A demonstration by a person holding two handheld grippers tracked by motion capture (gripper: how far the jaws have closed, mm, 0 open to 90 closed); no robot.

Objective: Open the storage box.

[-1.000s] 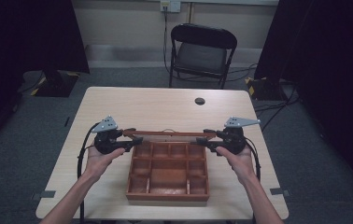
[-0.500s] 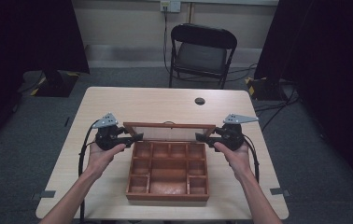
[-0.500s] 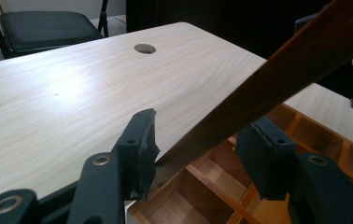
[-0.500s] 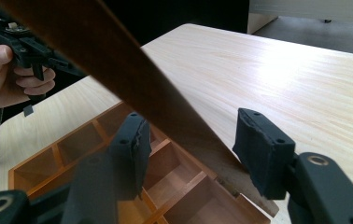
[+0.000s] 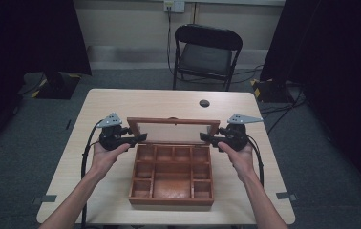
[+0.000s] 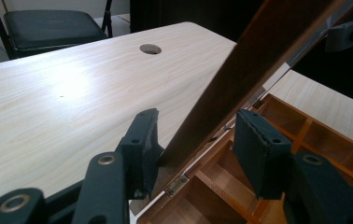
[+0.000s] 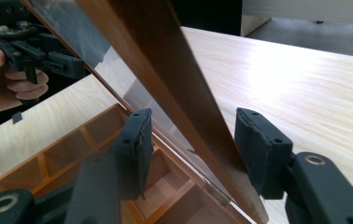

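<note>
Both spread grippers, left gripper (image 5: 139,138) and right gripper (image 5: 206,138), apparently straddle the raised lid (image 5: 173,130).

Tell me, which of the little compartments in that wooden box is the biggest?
The wide compartment at the middle of the box's near edge, closest to the person. It spans far more width than the small squarish cells around it.

Dim room with dark corners; overhead light glares on the table (image 6: 62,88); nearest jaws look slightly soft.

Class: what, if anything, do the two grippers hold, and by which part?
Nothing is clamped. The box lid's side edges sit between the open jaws of the left gripper and right gripper.
</note>
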